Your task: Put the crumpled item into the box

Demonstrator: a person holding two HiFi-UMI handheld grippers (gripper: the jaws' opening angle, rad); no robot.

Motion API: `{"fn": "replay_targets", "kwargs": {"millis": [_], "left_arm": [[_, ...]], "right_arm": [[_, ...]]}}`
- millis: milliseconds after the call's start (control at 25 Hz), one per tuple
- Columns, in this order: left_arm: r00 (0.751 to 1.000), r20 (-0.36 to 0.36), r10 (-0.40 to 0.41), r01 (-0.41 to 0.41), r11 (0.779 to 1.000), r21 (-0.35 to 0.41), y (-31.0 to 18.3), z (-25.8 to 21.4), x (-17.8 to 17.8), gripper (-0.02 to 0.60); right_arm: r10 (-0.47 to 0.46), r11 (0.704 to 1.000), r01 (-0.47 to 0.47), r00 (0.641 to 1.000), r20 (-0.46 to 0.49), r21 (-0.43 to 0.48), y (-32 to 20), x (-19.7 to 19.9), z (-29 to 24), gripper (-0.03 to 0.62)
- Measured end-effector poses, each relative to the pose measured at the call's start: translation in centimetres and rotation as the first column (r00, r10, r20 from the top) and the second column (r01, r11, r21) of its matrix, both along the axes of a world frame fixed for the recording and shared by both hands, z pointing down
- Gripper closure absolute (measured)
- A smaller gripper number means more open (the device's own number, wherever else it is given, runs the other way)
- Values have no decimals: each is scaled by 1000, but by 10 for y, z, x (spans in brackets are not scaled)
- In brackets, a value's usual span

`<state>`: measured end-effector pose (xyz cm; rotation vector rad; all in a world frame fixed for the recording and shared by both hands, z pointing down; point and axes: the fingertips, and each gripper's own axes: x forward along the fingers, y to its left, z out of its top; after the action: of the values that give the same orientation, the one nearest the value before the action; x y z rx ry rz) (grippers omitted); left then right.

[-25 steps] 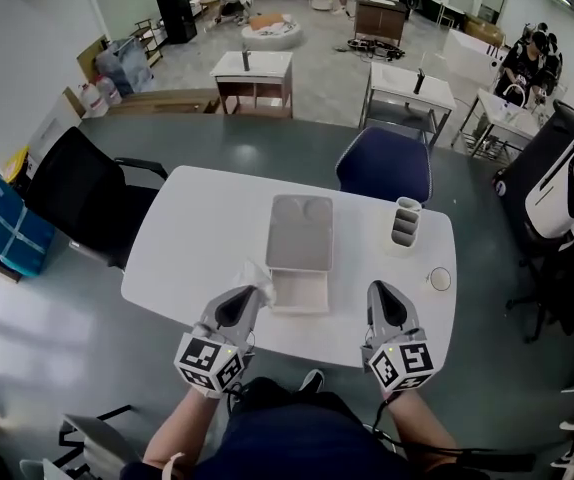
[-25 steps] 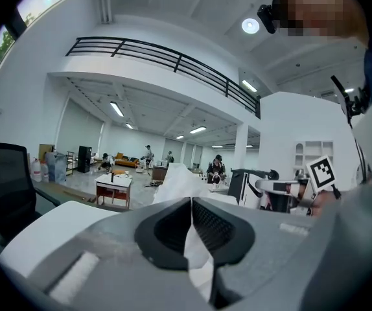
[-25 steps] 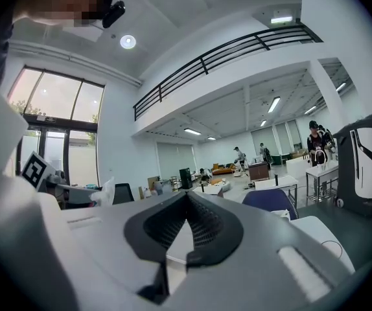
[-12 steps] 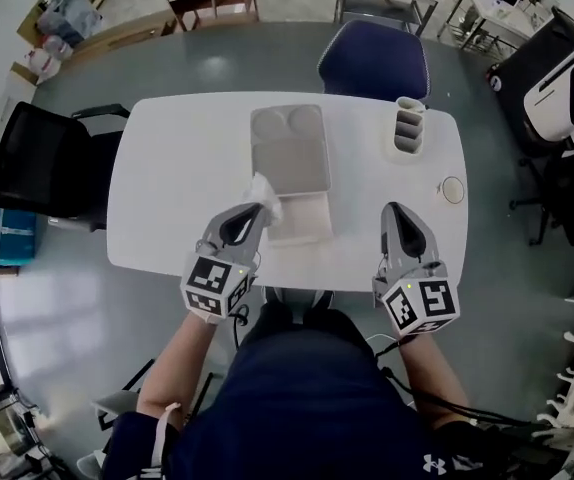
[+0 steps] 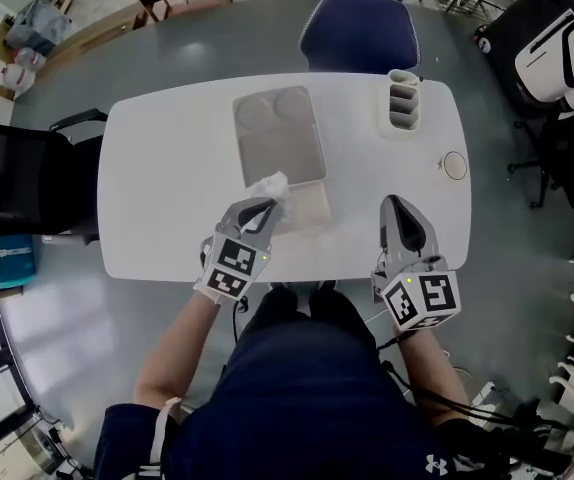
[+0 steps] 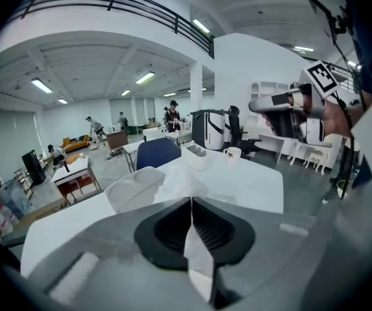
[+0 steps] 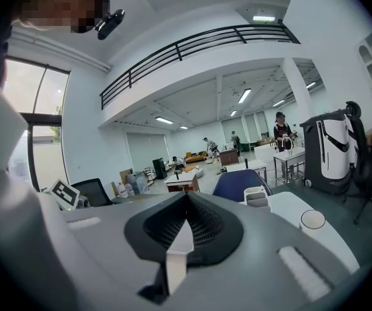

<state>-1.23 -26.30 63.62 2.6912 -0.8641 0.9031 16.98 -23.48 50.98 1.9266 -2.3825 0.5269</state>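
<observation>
Open hall with a grey floor; at centre, a white bench [image 5: 167, 188] with rounded corners and a smooth matt top. A blue upholstered chair [image 5: 357, 28] stands at its far side, a black chair [image 5: 27, 183] at its left end.

The box [image 5: 310, 206] lies open in the middle of the bench: a shallow, pale rectangular tray, with its flat grey lid [image 5: 278, 138] folded back beyond it. The lid bears two round moulded hollows at its far end.

The crumpled item [image 5: 269, 186] is a thin, white, creased sheet, paper-like and irregular in outline. It sits at the left edge of the box, about where the tray meets the lid. The left gripper [image 5: 263, 206] grips it: in the left gripper view the grey fingers are closed on a fold of the sheet, between black ribbed pads. The rest of the sheet billows beyond the tips. Whether it touches the box cannot be told.

The right gripper [image 5: 395, 200] is held above the near edge of the bench, right of the box and well apart from it. Its fingers are closed on nothing.

A white compartmented organiser [image 5: 402, 103] stands at the far right of the bench, and a small round white cup [image 5: 454, 165] nearer the right end.
</observation>
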Motion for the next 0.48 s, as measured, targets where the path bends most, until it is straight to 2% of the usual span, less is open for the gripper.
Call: {"fn": "replay_targets", "kwargs": {"millis": [280, 480], "left_arm": [[993, 96, 61, -51, 993, -105, 6, 51, 7, 572], [986, 139, 89, -66, 984, -166, 9, 79, 7, 572]], "right_arm": [[44, 999, -44, 999, 9, -28, -1, 5, 9, 592], [58, 998, -57, 998, 10, -40, -3, 7, 12, 592]]}}
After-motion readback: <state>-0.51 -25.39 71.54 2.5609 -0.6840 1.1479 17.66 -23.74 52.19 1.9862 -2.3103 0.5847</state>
